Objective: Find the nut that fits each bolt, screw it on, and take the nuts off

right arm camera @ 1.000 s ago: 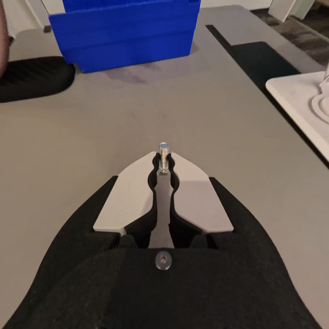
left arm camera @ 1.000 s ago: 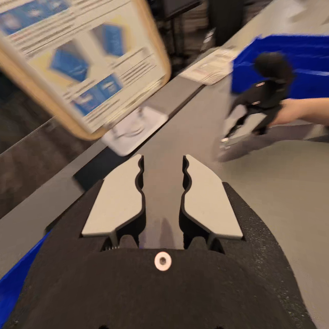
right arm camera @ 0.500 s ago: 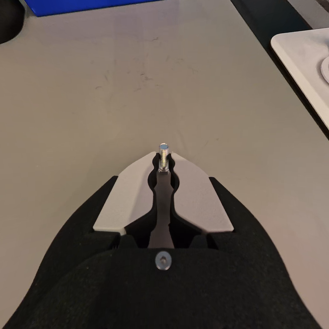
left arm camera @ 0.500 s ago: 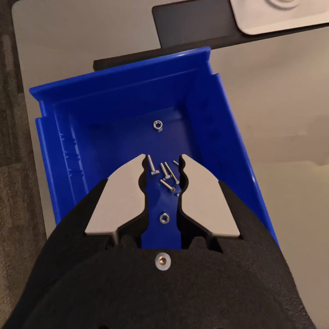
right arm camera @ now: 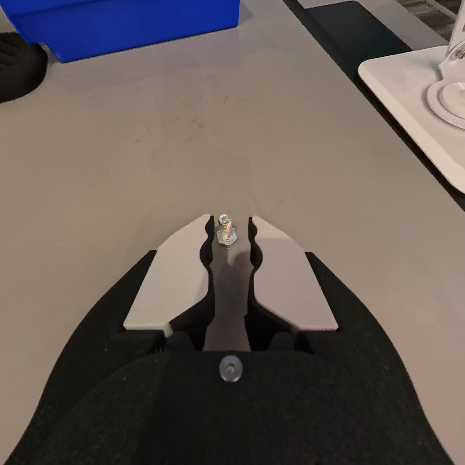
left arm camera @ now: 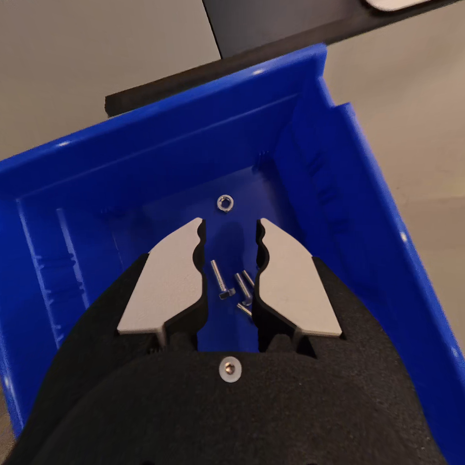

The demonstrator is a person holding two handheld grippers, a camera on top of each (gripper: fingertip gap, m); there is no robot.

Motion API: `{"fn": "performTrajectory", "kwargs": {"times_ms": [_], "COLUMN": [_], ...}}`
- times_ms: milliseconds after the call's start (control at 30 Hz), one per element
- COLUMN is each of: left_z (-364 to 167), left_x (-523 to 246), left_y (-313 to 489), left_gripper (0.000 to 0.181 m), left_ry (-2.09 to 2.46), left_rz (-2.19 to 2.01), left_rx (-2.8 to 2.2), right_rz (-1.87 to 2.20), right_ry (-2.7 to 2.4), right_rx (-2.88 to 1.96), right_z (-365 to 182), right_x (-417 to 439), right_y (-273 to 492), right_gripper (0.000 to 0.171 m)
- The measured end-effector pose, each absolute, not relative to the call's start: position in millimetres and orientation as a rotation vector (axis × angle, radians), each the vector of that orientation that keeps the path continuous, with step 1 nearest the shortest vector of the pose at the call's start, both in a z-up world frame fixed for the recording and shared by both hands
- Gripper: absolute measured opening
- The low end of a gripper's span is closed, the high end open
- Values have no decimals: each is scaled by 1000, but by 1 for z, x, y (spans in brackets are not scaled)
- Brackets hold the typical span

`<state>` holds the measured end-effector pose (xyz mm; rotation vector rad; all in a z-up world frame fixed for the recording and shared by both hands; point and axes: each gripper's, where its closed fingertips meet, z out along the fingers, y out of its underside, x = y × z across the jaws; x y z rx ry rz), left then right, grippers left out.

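Observation:
In the left wrist view my left gripper (left arm camera: 229, 221) is open and empty, lowered into a blue bin (left arm camera: 176, 141). A silver nut (left arm camera: 225, 202) lies on the bin floor just beyond the fingertips. Several thin bolts (left arm camera: 221, 280) lie on the floor between the fingers. In the right wrist view my right gripper (right arm camera: 229, 217) is open. A short silver bolt (right arm camera: 225, 232) stands on its hex head on the grey table (right arm camera: 176, 151), threads up, between the fingertips and close to the left finger (right arm camera: 176, 271).
The blue bin (right arm camera: 130, 25) stands at the back left of the table in the right wrist view, with the left gripper's black body (right arm camera: 17, 68) beside it. A white stand base (right arm camera: 407, 100) sits at the right, over a dark strip (right arm camera: 352, 37). Across from one pair of fingers to the other is roughly 40 cm. My left tips are roughly 5 cm from the silver nut (left arm camera: 225, 202).
My right gripper has opened and let go of the bolt, which now stands on the table. My left gripper swung from the table into the bin and moved forward, toward the nut.

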<state>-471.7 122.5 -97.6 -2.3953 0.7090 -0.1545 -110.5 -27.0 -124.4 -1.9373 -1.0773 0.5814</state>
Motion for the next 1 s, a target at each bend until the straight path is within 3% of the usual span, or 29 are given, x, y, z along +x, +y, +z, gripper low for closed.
{"fn": "performTrajectory", "kwargs": {"times_ms": [300,467,600,767,900,1000], "left_z": [-141,-140,-146,-146,-122,-68], "left_x": [-463,-464,-459,-464,-477,-467], "left_y": [142,153,149,147,142,134], "left_gripper": [42,39,18,17,17,17], "left_ry": [800,777,804,810,754,708], "left_rz": [-33,17,-73,-65,-16,-89], "left_rx": [-2565,-2550,-2541,-2534,-2460,-2313], "right_rz": [610,611,633,626,626,615], "right_ry": [-1005,-1000,-986,-989,-994,-999], "right_rx": [-1927,-1919,-1915,-1909,-1892,-1862], "right_z": [-112,-106,-103,-102,-97,-87], "right_x": [-96,-92,-90,-90,-92,-95], "right_y": [-21,-19,-19,-20,-24,-27], "right_gripper": [25,25,25,24,24,24]}}
